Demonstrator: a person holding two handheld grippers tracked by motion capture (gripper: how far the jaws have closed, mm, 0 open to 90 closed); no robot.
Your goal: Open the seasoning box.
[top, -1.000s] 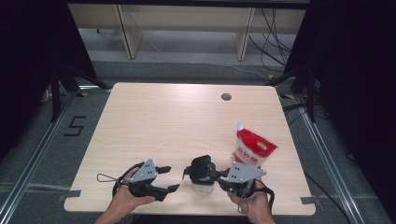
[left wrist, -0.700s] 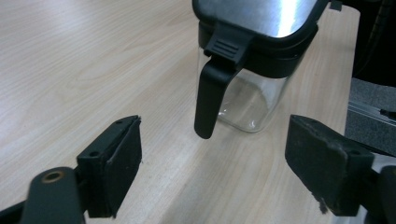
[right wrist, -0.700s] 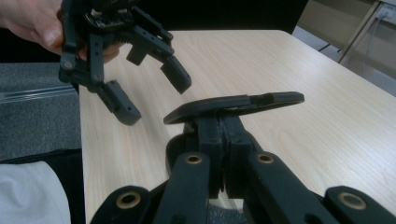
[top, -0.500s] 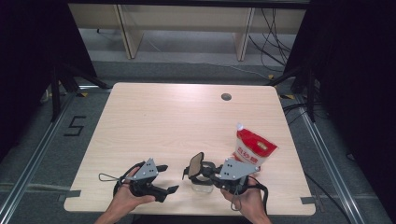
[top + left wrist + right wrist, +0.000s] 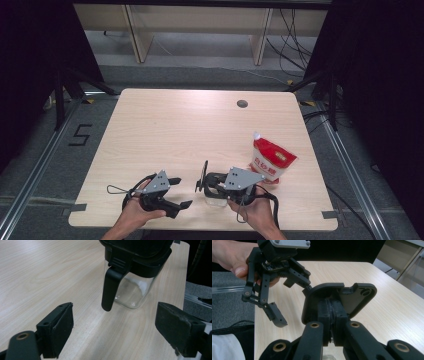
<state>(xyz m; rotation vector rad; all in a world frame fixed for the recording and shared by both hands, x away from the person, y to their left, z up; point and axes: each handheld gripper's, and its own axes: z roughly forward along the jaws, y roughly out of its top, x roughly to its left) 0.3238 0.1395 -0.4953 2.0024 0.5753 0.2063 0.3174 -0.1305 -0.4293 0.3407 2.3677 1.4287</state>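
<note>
My left tool (image 5: 176,192) sits near the front edge of the bench (image 5: 190,125), left of the middle, its jaws spread wide after just opening, with nothing between them. In the left gripper view its two pads (image 5: 62,327) stand well apart over bare wood, and the glass jar (image 5: 133,293) stands beyond them, clear of both, with a black latch arm (image 5: 110,288) hanging down its near side.

To the right, at the middle of the front edge, that jar (image 5: 216,197) rests on the bench under my right tool (image 5: 204,180). The right tool's jaws are pressed together, pinching the jar's black lid (image 5: 339,302), which stands tipped up on edge above the glass. In the right gripper view the left tool (image 5: 274,300) hangs just past the lid.

Farther right, near the right edge, a red and white pouch (image 5: 271,160) lies flat, its white cap pointing toward the back.
</note>
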